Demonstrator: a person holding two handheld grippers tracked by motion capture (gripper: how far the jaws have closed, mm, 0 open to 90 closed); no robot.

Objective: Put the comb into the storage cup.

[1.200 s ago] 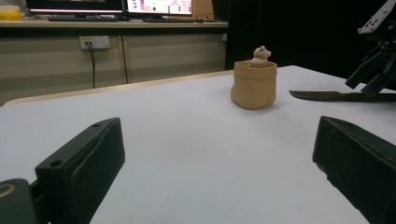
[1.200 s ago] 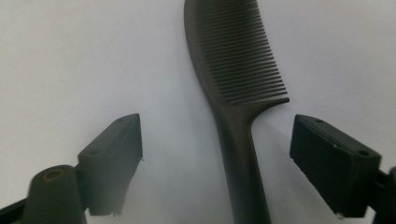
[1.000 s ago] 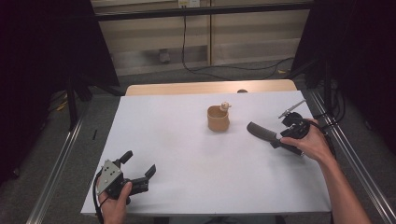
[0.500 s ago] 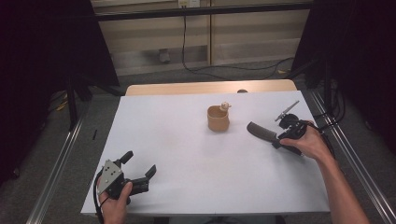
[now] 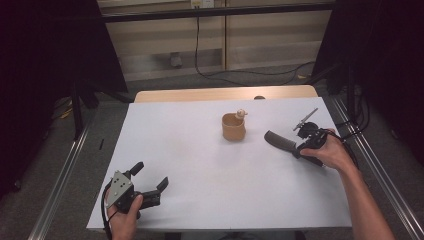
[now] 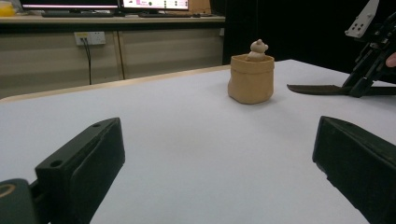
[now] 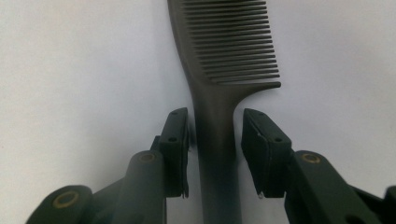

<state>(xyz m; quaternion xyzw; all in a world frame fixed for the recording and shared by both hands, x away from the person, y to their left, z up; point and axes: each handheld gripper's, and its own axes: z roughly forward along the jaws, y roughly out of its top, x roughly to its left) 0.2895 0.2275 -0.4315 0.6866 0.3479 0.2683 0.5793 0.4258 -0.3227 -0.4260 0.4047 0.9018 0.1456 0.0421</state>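
A dark comb (image 5: 278, 140) lies flat on the white table (image 5: 200, 165) at the right, teeth pointing toward the middle. My right gripper (image 5: 300, 147) straddles its handle and its jaws have just been closing. In the right gripper view the comb (image 7: 224, 60) runs up between the two pads (image 7: 175, 140). A thin gap still shows on each side, so my right gripper (image 7: 215, 140) is open. A tan pouch (image 5: 233, 129) with a small figure (image 5: 241, 113) in it stands upright left of the comb. My left gripper (image 5: 150, 175) rests open at the near left corner, its jaws wide apart and empty (image 6: 215, 154).
In the left gripper view the pouch (image 6: 251, 79) and the comb (image 6: 317, 88) lie far ahead across bare white table. A wooden strip (image 5: 225, 94) borders the far edge. Metal rails (image 5: 65, 170) run along both sides, and cables lie on the floor behind.
The right gripper has tipped slightly over the comb's handle, its grey plate lower than before. Both hands stay in place, and the comb and pouch have not moved.
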